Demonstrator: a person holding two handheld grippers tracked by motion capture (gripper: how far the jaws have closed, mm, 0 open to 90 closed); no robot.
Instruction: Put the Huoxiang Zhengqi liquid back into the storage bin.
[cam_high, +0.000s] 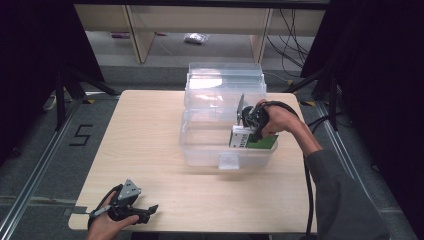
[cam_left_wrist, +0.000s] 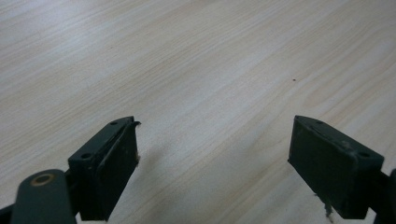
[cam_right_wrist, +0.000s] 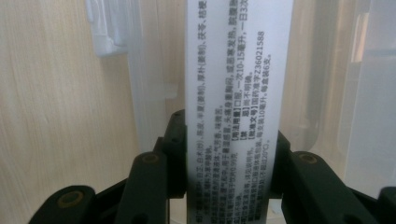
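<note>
Right gripper (cam_high: 246, 131), clamped on a white-and-green box (cam_right_wrist: 236, 102) held inside the clear plastic bin (cam_high: 200, 150): box may snag the bin wall if lowered off-centre; left gripper (cam_left_wrist: 215, 172) gapes empty.

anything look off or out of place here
Nothing stands out. The right gripper holds a white-and-green box squarely, low inside the open clear plastic bin. The left gripper rests open at the wooden table near edge. No spills or visible damage.
</note>
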